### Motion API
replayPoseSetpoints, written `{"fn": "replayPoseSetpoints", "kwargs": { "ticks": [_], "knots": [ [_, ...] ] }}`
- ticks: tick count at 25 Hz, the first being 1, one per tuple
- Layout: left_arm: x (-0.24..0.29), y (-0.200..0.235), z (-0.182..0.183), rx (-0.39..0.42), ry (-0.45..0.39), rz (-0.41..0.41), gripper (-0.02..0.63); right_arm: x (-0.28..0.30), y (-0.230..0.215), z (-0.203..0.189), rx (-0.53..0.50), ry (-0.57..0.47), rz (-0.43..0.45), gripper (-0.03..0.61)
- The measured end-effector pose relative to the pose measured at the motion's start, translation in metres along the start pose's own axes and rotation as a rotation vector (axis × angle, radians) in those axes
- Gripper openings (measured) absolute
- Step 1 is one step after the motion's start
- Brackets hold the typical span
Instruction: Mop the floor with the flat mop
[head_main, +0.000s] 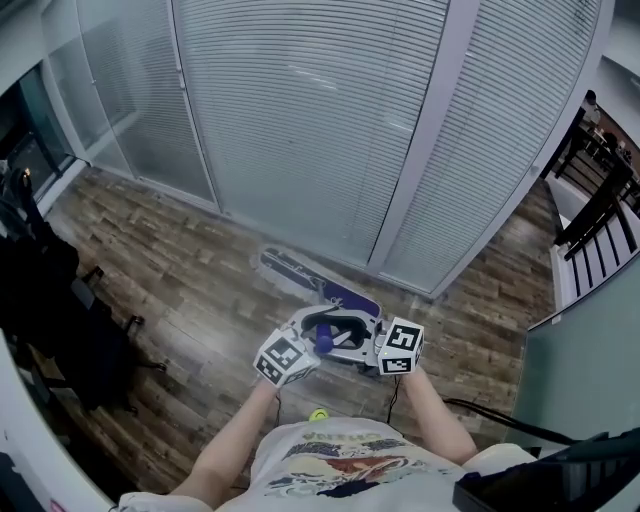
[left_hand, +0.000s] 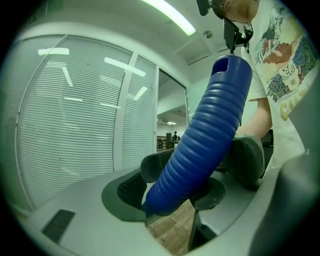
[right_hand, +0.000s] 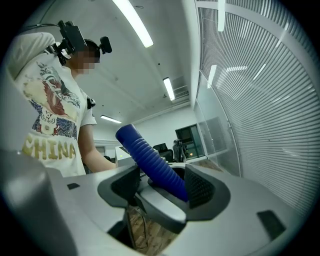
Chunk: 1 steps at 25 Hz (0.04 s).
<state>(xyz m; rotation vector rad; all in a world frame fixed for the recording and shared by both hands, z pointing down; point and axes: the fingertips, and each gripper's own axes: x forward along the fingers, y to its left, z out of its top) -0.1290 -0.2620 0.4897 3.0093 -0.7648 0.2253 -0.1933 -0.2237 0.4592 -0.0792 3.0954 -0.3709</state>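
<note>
My left claw (left_hand: 175, 185): closed on handle (left_hand: 210, 135) | my right claw (right_hand: 162, 185): closed on handle, just beside | mop head (head_main: 320, 285): on floor (head_main: 180, 290), 11 o'clock, near blinds (head_main: 300, 120) | advice: press head flat, overlap strokes

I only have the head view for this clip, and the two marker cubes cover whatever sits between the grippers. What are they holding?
Observer: In the left gripper view, the left gripper is shut on a blue ribbed mop handle.
Operator: And the right one?
Observer: Its own view shows the right gripper shut on the same handle.
Operator: Does the handle end near the grippers?
Observer: Yes. Its top end, with a hanging slot, stands a little above the left gripper, beside the person's shirt.
</note>
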Motion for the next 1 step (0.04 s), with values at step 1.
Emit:
{"fn": "replayPoseSetpoints", "kwargs": {
  "ticks": [1],
  "knots": [
    [-0.0005, 0.0014, 0.0003, 0.002, 0.003, -0.001, 0.216, 0.0012, -0.0008, 0.0011, 0.000, -0.002, 0.000, 0.273]
  ]
}}
